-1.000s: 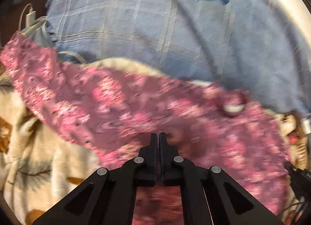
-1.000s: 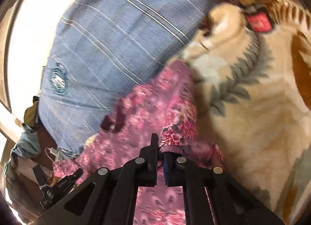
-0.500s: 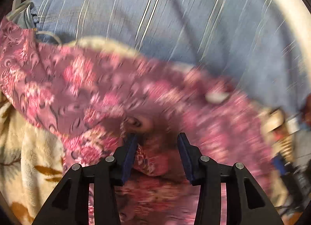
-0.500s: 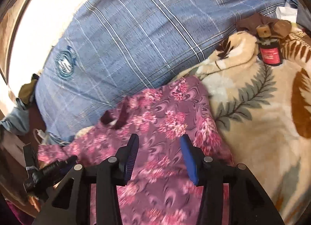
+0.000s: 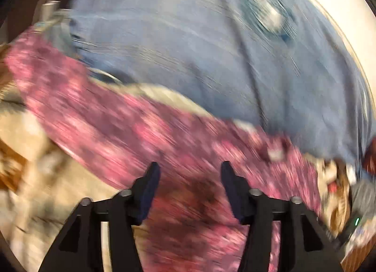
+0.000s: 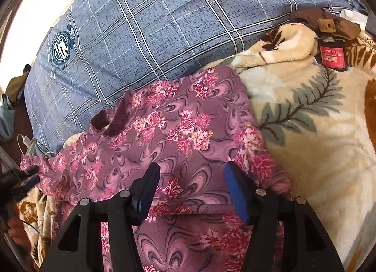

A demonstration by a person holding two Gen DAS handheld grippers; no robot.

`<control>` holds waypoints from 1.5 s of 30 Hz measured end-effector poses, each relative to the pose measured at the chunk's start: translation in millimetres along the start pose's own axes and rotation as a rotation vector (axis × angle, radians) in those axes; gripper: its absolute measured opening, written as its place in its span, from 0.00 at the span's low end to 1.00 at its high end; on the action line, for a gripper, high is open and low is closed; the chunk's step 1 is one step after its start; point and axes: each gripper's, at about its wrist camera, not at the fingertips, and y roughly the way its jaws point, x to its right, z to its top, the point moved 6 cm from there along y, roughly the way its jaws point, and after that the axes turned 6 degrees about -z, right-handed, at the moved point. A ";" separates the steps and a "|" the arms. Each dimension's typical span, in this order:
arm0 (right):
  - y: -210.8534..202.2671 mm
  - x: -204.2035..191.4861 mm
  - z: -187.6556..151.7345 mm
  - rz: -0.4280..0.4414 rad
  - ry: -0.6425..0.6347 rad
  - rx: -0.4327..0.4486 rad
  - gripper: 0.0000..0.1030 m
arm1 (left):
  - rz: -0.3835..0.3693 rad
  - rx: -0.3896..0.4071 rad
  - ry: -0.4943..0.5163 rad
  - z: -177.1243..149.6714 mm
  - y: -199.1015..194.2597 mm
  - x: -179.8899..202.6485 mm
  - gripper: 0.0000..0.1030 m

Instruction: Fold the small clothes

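My left gripper (image 5: 190,175) & right gripper (image 6: 191,175) both gape wide w/ nothing between the pads. Pink floral top (image 6: 178,131) lies spread on the leaf-print blanket (image 6: 317,135), neckline toward the blue plaid pillow (image 6: 145,20). Left view v. blurred.

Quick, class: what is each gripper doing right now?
Left gripper: open, holding nothing, above the pink floral garment.
Right gripper: open, holding nothing, above the same garment.
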 end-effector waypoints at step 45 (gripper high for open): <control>3.3 -4.0 0.1 0.048 -0.015 0.022 0.69 | -0.282 0.035 -0.155 58.5 -30.7 19.3 0.03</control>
